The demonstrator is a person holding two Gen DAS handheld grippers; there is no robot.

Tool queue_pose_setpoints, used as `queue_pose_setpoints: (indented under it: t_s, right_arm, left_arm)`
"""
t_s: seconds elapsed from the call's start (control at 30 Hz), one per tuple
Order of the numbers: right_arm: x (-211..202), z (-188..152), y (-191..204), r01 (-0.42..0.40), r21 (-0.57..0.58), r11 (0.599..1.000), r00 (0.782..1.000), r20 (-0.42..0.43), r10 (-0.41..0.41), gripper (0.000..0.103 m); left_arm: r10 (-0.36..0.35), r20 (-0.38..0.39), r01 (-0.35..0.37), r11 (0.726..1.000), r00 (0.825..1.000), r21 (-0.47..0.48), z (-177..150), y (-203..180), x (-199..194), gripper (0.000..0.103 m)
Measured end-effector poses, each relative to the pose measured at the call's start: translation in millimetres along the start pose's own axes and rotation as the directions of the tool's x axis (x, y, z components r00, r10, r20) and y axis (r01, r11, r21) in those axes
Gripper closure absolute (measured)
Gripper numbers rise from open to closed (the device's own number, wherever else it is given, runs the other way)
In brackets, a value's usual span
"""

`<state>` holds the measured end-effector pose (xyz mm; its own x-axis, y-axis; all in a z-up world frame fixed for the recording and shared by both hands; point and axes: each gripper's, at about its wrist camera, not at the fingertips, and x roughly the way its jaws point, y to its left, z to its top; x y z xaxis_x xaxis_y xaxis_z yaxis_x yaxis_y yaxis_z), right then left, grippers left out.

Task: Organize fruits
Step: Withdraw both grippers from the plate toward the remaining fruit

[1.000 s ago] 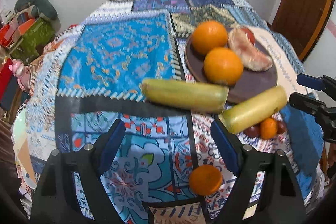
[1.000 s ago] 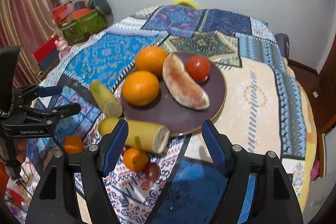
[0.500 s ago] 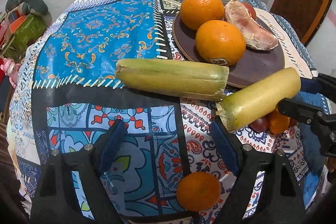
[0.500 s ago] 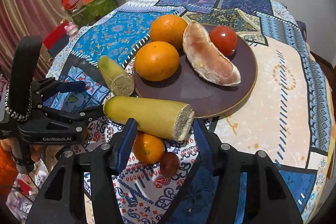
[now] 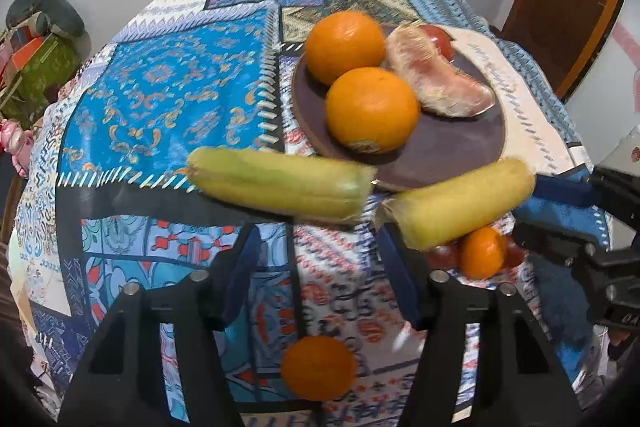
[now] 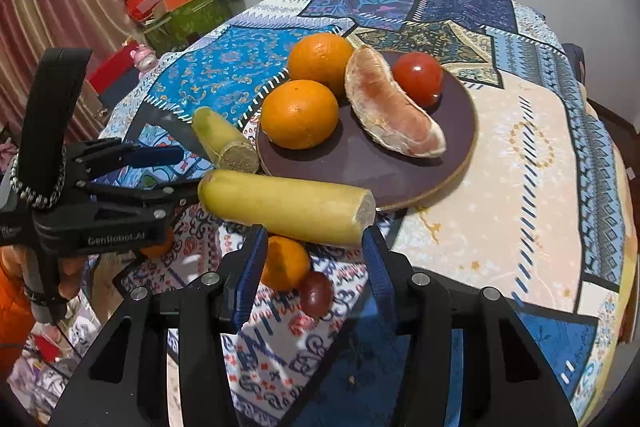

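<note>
- Fruits lie on and around a dark round plate (image 6: 464, 131) on a table covered by a patterned patchwork cloth (image 6: 532, 155).
- On the plate: two oranges, the rear orange (image 6: 320, 57) and the front orange (image 6: 299, 114), touching each other; a peeled pomelo segment (image 6: 394, 109) beside them; a red tomato (image 6: 418, 78) behind the segment.
- Off the plate: a yellow-green cane piece (image 6: 286, 207) lies just beside the near rim of the plate; a second cane piece (image 6: 224, 141) lies at the left rim.
- A small orange (image 6: 284, 263) and a dark red round fruit (image 6: 316, 294) rest on the cloth under the first cane piece.
- Right gripper (image 6: 312, 251): its jaws have just been closing, with the first cane piece between the blue pads; whether the pads press on it cannot be told.
- Left gripper (image 5: 316, 251): its jaws have just been closing; they stand apart, just short of the second cane piece (image 5: 280, 183), which the pads do not touch. The view is motion-blurred.
- Another small orange (image 5: 318, 367) lies on the cloth between the left gripper's arms.
- In the right wrist view, a hand (image 6: 60, 275) holds the left gripper's handle.
</note>
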<state>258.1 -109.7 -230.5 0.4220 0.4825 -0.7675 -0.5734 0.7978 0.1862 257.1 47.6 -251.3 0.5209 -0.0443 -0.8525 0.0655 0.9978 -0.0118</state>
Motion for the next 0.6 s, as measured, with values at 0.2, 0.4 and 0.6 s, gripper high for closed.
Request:
queue_pose_setpoints:
  t_s: [0.2, 0.4, 0.6]
  right_arm:
    - [-14, -10, -14, 0.024, 0.033, 0.999, 1.0, 0.01, -0.025, 0.059]
    - [-28, -27, -39, 0.013, 0.104, 0.994, 1.0, 0.002, -0.014, 0.059]
    - [-48, -33, -46, 0.075, 0.086, 0.993, 0.997, 0.02, -0.077, 0.059]
  left_arm:
    - [-0.024, 0.006, 0.024, 0.999, 1.0, 0.039, 10, -28, -2, 0.044]
    - [-0.089, 0.02, 0.087, 0.993, 0.996, 0.075, 16, -54, -4, 0.044]
    - [-0.072, 0.058, 0.07, 0.997, 0.996, 0.035, 12, -41, -20, 0.041]
